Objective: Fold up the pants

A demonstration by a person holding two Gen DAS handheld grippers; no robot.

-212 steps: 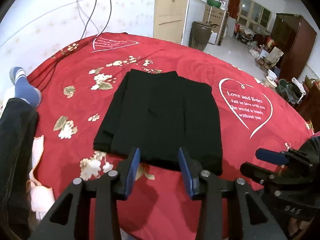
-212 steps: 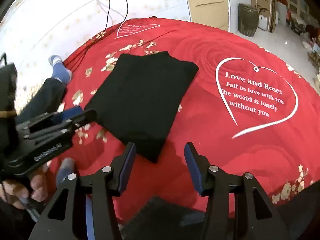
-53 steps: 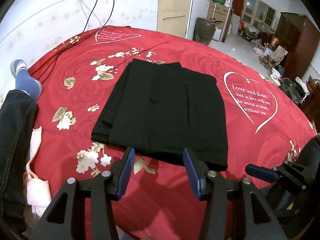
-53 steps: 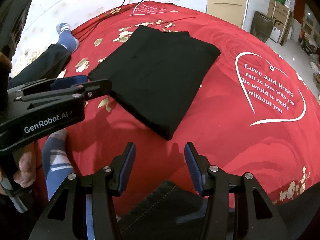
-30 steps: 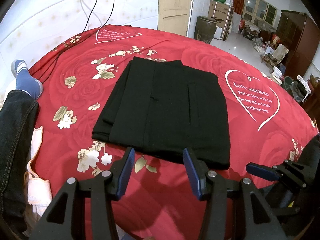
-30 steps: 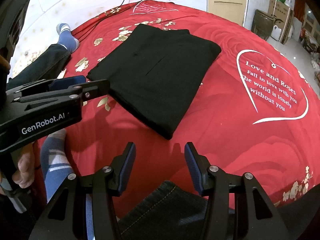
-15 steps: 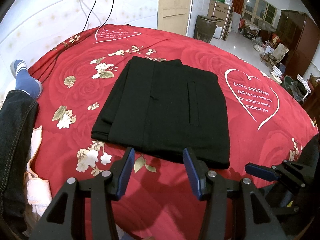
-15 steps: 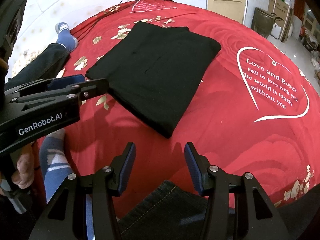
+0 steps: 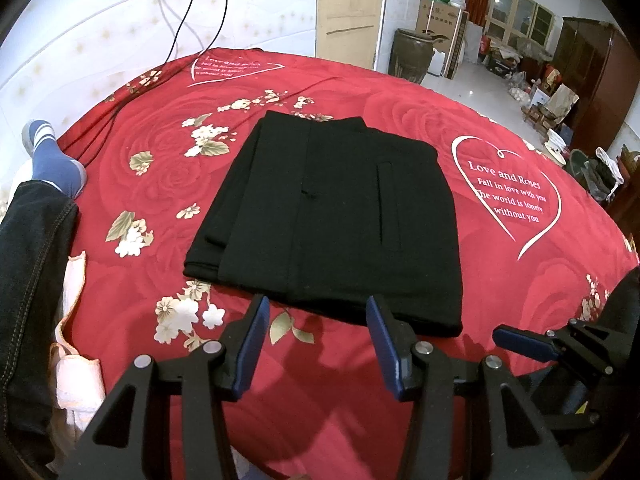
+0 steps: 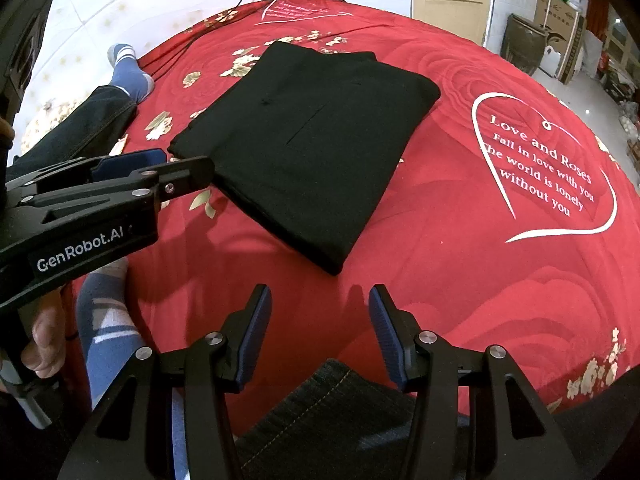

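The left gripper is seen with its blue-padded jaws spread wide and nothing between them; it is held just above the near edge of the pants, without contact. The right gripper is likewise parted and empty, poised over bare red cloth near the pants' closest corner. In the right wrist view the left gripper is seen from the side, its tip close beside the left edge of the garment. The pants, black, are laid flat as a folded, roughly rectangular stack near the middle of the red bedspread, between a cluster of printed flowers and a white heart with lettering. A denim-clad leg and a blue sock are seen at the left margin. Black cables are draped down the pale wall behind.
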